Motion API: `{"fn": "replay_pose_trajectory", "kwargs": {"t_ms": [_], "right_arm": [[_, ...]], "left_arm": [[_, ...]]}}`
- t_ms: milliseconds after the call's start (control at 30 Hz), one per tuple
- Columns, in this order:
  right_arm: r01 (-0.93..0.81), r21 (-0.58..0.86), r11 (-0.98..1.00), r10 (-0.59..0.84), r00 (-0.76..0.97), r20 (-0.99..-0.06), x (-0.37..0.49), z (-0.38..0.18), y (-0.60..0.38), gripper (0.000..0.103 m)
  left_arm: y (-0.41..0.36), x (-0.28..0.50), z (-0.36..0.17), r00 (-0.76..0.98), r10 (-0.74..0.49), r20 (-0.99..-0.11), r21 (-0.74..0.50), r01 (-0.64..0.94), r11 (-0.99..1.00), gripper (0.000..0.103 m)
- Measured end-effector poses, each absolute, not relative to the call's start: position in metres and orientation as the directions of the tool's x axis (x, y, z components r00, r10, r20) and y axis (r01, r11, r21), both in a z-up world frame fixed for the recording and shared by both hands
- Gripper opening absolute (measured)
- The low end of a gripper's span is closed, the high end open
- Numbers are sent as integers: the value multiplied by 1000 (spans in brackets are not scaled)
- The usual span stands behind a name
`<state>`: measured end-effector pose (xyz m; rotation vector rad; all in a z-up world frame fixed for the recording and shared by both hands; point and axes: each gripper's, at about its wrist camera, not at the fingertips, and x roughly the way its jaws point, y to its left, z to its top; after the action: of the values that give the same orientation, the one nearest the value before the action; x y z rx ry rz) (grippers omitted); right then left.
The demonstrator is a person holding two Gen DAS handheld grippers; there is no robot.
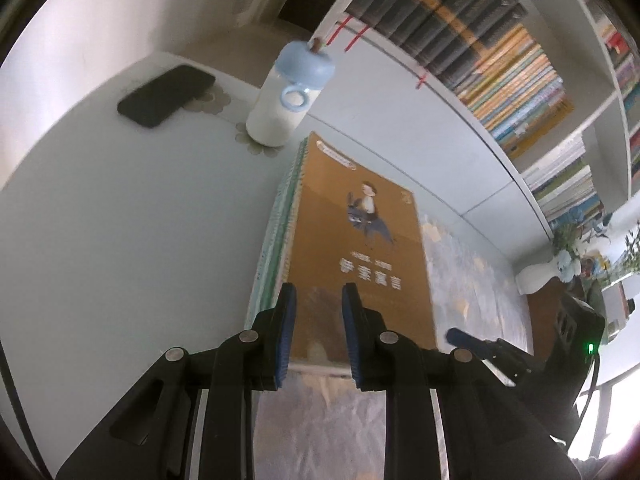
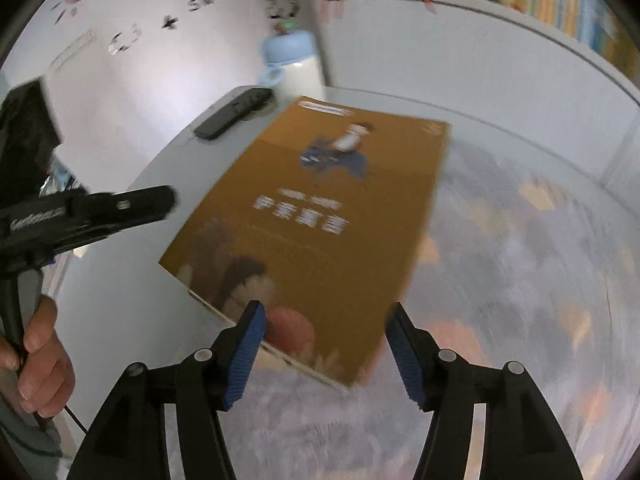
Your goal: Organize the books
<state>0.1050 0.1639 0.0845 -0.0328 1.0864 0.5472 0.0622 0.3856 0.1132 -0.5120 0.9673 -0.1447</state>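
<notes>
A brown-covered book [image 1: 352,240] lies on top of a stack of books on the desk; green-white page edges [image 1: 276,236] show at the stack's left side. The same book fills the middle of the right wrist view [image 2: 320,220]. My left gripper [image 1: 318,332] is open, its blue pads [image 1: 286,332] standing over the book's near edge, empty. My right gripper [image 2: 324,352] is open wide, fingers either side of the book's near corner, holding nothing. The left gripper also shows in the right wrist view [image 2: 120,204], left of the book.
A white bottle with a blue cap [image 1: 286,100] and a black phone [image 1: 166,94] sit at the back of the white desk [image 1: 120,220]. Shelves packed with books [image 1: 500,60] run along the right. A patterned mat [image 2: 520,280] lies under the stack.
</notes>
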Motion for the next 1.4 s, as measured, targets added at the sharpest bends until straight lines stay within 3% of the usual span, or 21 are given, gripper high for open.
{"fn": "replay_pose_trajectory", "kwargs": {"t_ms": [333,400,433,533,833,967,1200,1400], "right_arm": [[-232,149,961,255,540,-802,28,150,37,60],[-200,147,969,238,582,-777,3,169,14,60],[-181,148,972,229,603,-764,-9,178,4,62],[-80,183,980,188,675,-714,-50,200,-34,79],[10,182,983,97,814,-572,-131,262,-122,81],[20,210,978,94,850,-519,-158,279,-148,88],[42,232,972,105,803,-587,-175,268,-171,89],[46,233,971,107,793,-600,-196,262,-184,89]], "left_arm": [[282,7,166,559,-377,-739,-397,91,913,24],[250,-4,179,552,-403,-730,-393,144,908,31],[237,-8,184,552,-412,-725,-393,159,906,31],[198,-23,201,560,-429,-709,-393,191,899,31],[95,-75,252,619,-352,-702,-256,241,936,31],[77,-104,265,655,-337,-677,-239,237,942,32],[61,-131,260,641,-347,-684,-264,226,938,34],[26,-157,260,659,-301,-689,-171,256,952,34]]}}
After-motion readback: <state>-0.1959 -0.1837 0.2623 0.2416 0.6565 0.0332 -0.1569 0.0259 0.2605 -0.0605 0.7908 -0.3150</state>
